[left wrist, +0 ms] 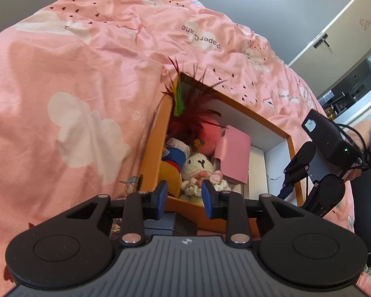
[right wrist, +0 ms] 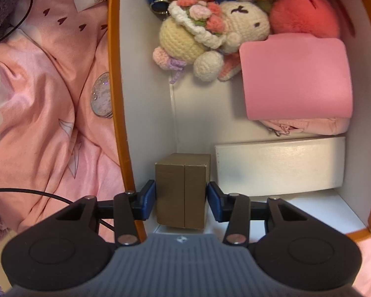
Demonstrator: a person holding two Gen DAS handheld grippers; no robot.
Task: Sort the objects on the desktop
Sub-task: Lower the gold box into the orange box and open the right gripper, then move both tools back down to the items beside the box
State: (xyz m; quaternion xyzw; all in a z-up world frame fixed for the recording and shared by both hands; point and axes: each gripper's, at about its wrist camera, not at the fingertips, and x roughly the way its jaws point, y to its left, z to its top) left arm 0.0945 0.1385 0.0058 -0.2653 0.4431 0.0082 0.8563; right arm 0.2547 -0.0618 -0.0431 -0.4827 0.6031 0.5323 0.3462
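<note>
The right gripper (right wrist: 181,199) points steeply down into the orange box (right wrist: 115,99), its jaws closed on a small brown box (right wrist: 181,190) near the box's left wall. A white box (right wrist: 279,165) sits just beside it, with bare white floor between them and the crochet bunny (right wrist: 210,34) and pink wallet (right wrist: 296,79) farther in. The left gripper (left wrist: 185,196) hovers tilted over the box's near rim, jaws partly apart, holding nothing.
</note>
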